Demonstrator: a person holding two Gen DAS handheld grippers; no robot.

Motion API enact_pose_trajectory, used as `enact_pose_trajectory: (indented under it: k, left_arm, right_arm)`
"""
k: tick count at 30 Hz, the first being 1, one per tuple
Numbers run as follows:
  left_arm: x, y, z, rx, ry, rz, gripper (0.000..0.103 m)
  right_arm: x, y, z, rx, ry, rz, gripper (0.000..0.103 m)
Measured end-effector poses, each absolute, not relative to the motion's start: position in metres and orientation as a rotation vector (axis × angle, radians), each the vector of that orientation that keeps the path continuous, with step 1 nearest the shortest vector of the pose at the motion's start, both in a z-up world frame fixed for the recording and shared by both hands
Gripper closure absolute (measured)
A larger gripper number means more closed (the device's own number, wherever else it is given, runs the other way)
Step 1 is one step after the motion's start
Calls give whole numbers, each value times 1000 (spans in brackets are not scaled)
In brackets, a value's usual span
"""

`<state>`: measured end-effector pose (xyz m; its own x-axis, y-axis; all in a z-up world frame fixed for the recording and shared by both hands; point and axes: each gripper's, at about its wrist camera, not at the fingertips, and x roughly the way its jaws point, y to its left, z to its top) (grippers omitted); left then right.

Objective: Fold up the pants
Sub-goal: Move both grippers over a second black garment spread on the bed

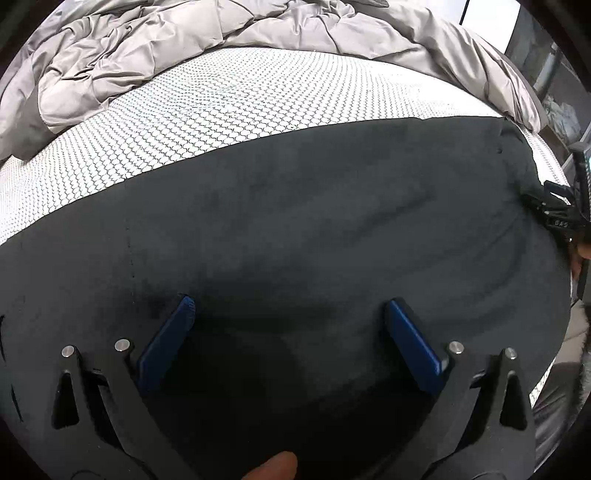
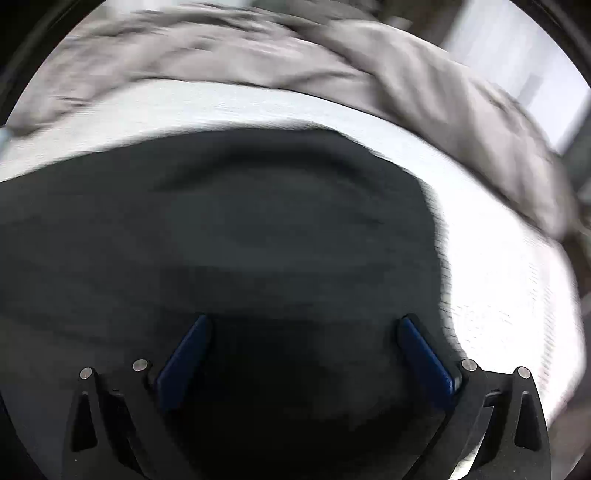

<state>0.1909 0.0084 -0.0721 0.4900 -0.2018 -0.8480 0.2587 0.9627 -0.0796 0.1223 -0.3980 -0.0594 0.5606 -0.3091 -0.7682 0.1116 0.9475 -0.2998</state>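
While hovering low over the pants (image 1: 314, 221), both grippers, left (image 1: 290, 314) and right (image 2: 304, 328), spread wide, clamping nothing. Pants flat across lower frame on mattress (image 1: 221, 96), duvet (image 1: 147, 33) bunched along top, probably to clear folding space.

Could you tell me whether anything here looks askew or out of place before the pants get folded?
Nothing much stands out. The pants lie fairly flat on the mattress, with only shallow wrinkles. The duvet is bunched up at the far side, clear of the pants. Both grippers, left and right, are open above the fabric.
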Motion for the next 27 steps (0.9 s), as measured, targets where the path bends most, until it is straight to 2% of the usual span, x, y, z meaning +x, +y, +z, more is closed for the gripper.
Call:
enact_pose_trajectory:
  k: [4, 9, 17, 24, 27]
  left_arm:
    - [191, 5, -63, 63, 1046, -192, 1]
    - [194, -9, -33, -21, 957, -231, 1]
    - [232, -15, -75, -72, 1019, -194, 1]
    - [226, 1, -79, -56, 992, -219, 1]
    - [225, -1, -80, -41, 997, -206, 1]
  right_arm:
    - [117, -400, -48, -212, 923, -262, 1]
    - [123, -358, -11, -176, 803, -137, 1]
    - [173, -294, -44, -231, 907, 23, 2]
    - [186, -388, -51, -161, 931, -352, 1]
    - [182, -393, -43, -129, 923, -352, 1]
